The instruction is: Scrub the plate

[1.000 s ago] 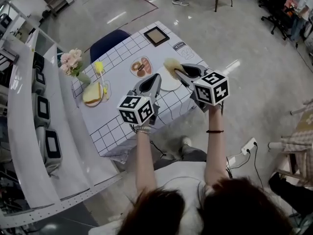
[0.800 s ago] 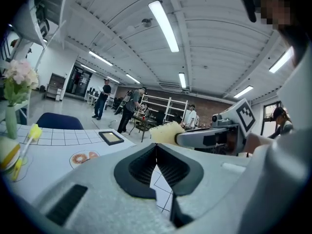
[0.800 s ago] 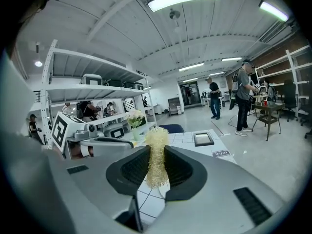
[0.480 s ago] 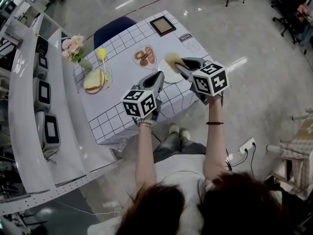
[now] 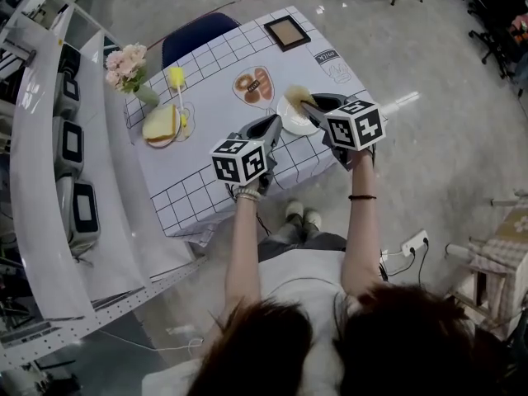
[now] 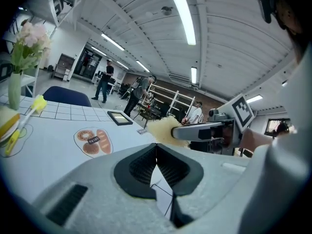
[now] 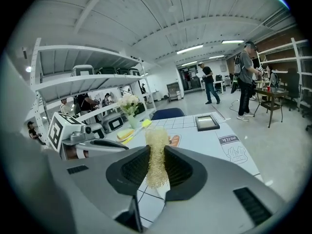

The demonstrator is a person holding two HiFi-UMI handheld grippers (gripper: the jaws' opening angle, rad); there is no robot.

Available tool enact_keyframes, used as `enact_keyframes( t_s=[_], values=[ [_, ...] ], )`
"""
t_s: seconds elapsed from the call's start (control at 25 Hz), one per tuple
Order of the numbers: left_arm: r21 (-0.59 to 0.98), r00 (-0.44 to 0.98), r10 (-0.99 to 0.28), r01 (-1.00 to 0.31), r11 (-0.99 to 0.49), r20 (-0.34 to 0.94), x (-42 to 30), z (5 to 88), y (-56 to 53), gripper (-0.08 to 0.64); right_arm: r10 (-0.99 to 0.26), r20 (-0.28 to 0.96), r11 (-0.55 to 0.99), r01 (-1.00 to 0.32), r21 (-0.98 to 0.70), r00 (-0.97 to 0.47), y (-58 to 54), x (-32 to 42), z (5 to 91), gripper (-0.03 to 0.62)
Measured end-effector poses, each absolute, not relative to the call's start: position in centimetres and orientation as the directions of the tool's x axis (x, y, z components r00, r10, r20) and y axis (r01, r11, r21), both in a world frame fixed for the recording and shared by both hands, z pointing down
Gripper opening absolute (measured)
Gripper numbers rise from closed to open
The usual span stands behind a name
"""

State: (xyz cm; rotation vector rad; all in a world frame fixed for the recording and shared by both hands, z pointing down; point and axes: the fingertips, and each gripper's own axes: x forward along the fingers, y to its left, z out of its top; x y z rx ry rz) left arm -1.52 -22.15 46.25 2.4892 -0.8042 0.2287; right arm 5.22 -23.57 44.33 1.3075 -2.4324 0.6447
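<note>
Plate (image 5: 290,120) sits on the counter (image 5: 202,167) near its right edge. It looks rigid, glazed and light, so it will likely skate under scrubbing; pin it at the left rim. Scrubber (image 7: 157,150) is soft and fibrous and will squash.

Right claw (image 7: 156,167) is clenched on the scrubber, over the plate's far rim. Left claw (image 6: 156,156) is clenched and empty, just beside the rim.

Vs 1.0 s ago: same poses, only the head camera shifted.

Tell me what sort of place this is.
Probably a lab or workshop hall with a staged dining set-up: white shelving holding machines, a lone checked-cloth table, open polished floor.
</note>
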Motion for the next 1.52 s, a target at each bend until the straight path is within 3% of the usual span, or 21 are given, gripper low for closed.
enact_keyframes(
  t_s=[0.72, 1.52],
  values=[
    [0.514, 0.839, -0.427, -0.544, -0.664, 0.337, -2.4, 49.8, -25.0, 0.011, -0.668, 0.53, 0.463, -0.849, -0.255, -0.523, -27.9, 3.3, 47.1, 0.08],
    [0.602, 0.773, -0.483, -0.629, -0.492, 0.411, -2.7, 54.2, -25.1, 0.011, -0.505, 0.64, 0.482, -0.804, -0.347, -0.579, -29.8, 3.4, 53.4, 0.08]
  ],
)
